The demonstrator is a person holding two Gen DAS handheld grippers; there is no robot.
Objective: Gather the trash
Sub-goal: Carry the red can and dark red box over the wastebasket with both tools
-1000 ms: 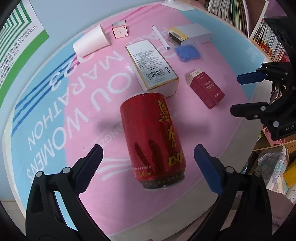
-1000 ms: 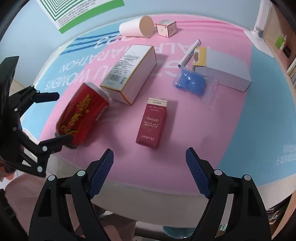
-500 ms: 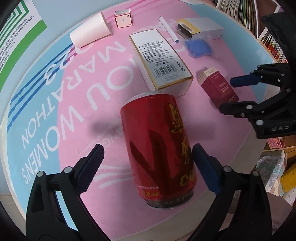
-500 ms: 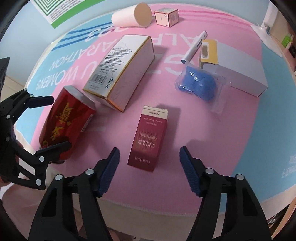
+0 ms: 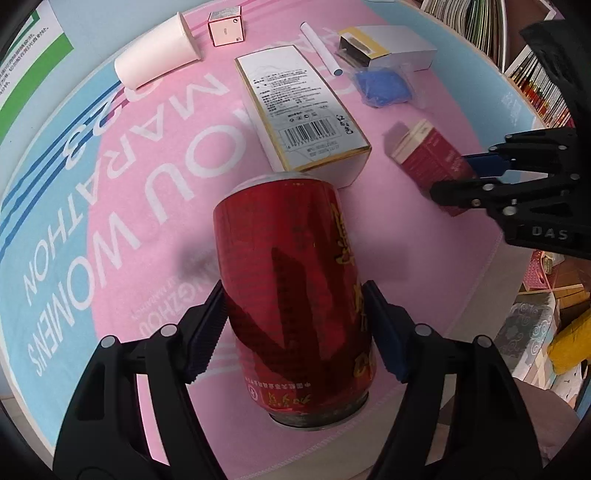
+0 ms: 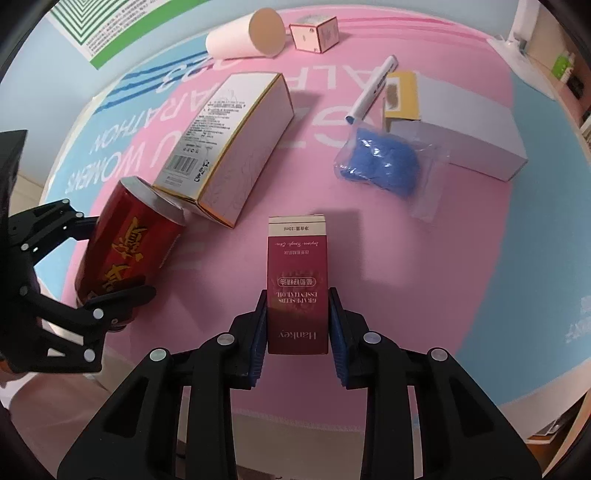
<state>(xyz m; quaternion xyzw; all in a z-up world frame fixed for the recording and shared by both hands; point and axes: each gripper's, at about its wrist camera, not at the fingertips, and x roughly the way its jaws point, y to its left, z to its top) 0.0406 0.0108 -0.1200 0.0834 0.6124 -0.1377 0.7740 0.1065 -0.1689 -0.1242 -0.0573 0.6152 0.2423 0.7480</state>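
The left gripper (image 5: pixel 295 328) is closing its blue pads on the lower half of a red drink can (image 5: pixel 295 295), one pad pressing each side of the cylinder. The can is lying on its side near the front edge of the pink and blue mat (image 5: pixel 110 229), its long axis running straight out from the jaws toward the back of the mat, its base nearest the camera and hanging close to the mat's edge.

The right gripper (image 6: pixel 297 332) is clamping a dark red carton (image 6: pixel 297 280) across its narrow width. The carton is lying flat toward the front edge of the mat, its long axis likewise pointing away from the tool, its white top end farthest out.

Just beyond the can's far rim, a long white box with gold trim (image 5: pixel 301 110) is lying touching or nearly touching it. Farther back, a paper cup (image 5: pixel 155 62), a small pink cube box (image 5: pixel 225 26), a white marker (image 6: pixel 373 90), a blue pouch in clear wrap (image 6: pixel 380 164) and a grey box (image 6: pixel 454 125) are waiting toward the rear of the mat.

With each piece aligned to its own tool, both look ready to lift straight off, though the can's rim may drag on the white box.
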